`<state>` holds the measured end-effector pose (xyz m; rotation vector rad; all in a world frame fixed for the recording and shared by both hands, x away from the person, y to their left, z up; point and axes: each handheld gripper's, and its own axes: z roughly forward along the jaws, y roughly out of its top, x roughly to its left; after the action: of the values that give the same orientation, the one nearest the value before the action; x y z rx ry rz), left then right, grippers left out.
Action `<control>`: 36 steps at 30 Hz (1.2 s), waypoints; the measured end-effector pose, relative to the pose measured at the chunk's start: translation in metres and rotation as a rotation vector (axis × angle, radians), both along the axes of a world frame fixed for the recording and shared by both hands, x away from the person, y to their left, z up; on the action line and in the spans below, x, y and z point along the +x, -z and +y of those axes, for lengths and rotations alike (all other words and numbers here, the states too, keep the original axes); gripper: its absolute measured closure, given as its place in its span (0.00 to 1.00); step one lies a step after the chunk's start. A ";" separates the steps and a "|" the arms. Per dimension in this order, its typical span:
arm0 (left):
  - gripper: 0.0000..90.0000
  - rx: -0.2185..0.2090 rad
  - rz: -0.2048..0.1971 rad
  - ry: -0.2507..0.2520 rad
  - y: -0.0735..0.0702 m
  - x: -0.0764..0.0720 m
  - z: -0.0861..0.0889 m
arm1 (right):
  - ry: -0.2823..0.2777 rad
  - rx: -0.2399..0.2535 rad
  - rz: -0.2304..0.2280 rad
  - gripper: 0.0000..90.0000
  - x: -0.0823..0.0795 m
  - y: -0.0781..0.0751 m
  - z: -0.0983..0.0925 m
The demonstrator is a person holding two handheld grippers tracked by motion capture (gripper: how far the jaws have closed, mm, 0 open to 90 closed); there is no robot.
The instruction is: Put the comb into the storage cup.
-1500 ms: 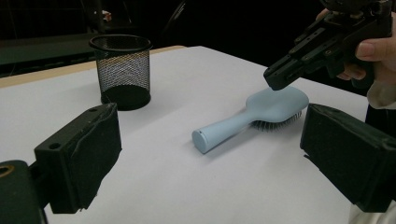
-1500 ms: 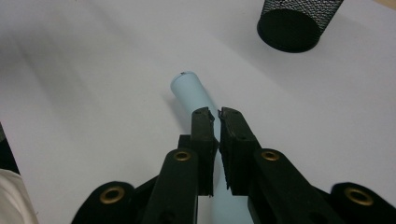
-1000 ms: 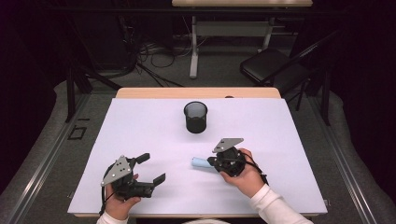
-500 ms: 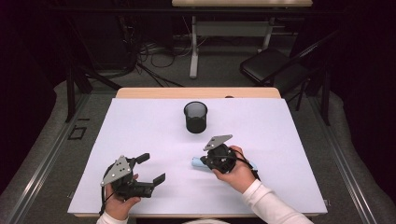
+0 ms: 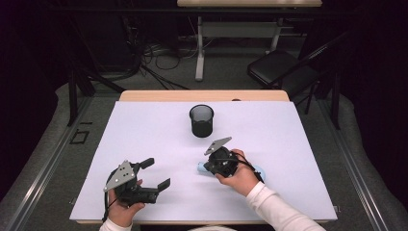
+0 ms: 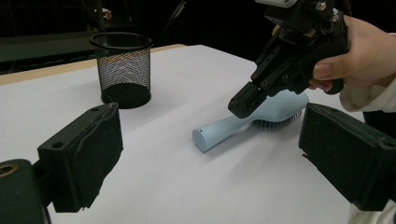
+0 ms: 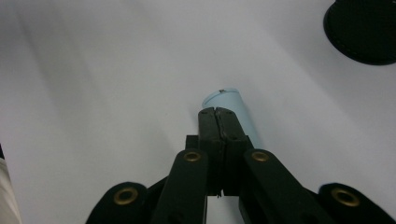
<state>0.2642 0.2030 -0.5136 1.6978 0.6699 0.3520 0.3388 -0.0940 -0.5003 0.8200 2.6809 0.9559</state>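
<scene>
We have not gripped anything yet. The pale blue hairbrush (image 6: 254,120) lies flat on the table (image 5: 144,130), right of centre in the high view, bristles down. Our right claw (image 6: 245,103) is pressed fully together and rests on or just over the handle, holding nothing. Our left claw (image 5: 156,173), lower left, gapes wide and empty. Lifting the brush is all still to do. The black mesh cup (image 5: 201,120) stands upright above centre, apart from the brush; nothing blocks the way.
</scene>
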 end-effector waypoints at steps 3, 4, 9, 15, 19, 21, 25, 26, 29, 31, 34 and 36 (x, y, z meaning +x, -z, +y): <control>0.07 0.002 0.002 -0.002 0.000 0.000 0.000 | -0.014 -0.018 0.015 1.00 0.002 0.001 0.005; 0.07 0.002 0.001 -0.003 0.000 0.000 0.000 | -0.031 -0.032 0.015 1.00 0.002 0.002 0.008; 0.07 0.000 0.004 -0.004 0.000 0.000 0.001 | -0.042 -0.054 0.021 1.00 0.003 0.006 0.014; 0.07 0.001 0.002 -0.004 0.000 0.000 0.000 | -0.034 -0.035 0.048 1.00 0.005 0.007 0.015; 0.07 0.001 0.002 -0.005 0.000 0.000 0.001 | -0.029 -0.051 0.049 1.00 0.006 0.009 0.017; 0.07 0.001 0.002 -0.006 0.000 0.000 0.000 | -0.011 -0.043 0.047 1.00 0.007 0.009 0.017; 0.07 0.001 0.002 -0.006 0.000 0.000 0.000 | 0.016 -0.011 0.033 1.00 0.011 0.007 0.015; 0.07 0.001 0.002 -0.006 0.000 0.000 0.000 | 0.016 -0.011 0.033 1.00 0.011 0.007 0.015; 0.07 0.002 0.005 -0.005 0.000 0.001 0.001 | 0.041 -0.007 0.024 1.00 0.015 0.006 0.014; 0.07 0.001 0.005 -0.005 0.000 0.001 0.001 | 0.061 -0.015 0.024 1.00 0.018 0.007 0.015; 0.07 0.001 0.004 -0.004 0.000 0.001 0.001 | 0.082 -0.032 0.023 1.00 0.023 0.010 0.016; 0.07 -0.001 0.005 -0.005 0.000 0.001 0.000 | 0.107 -0.049 0.018 1.00 0.028 0.014 0.019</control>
<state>0.2650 0.2034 -0.5141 1.6969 0.6780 0.3502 0.3669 -0.0752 -0.5145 0.9554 2.6333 0.8584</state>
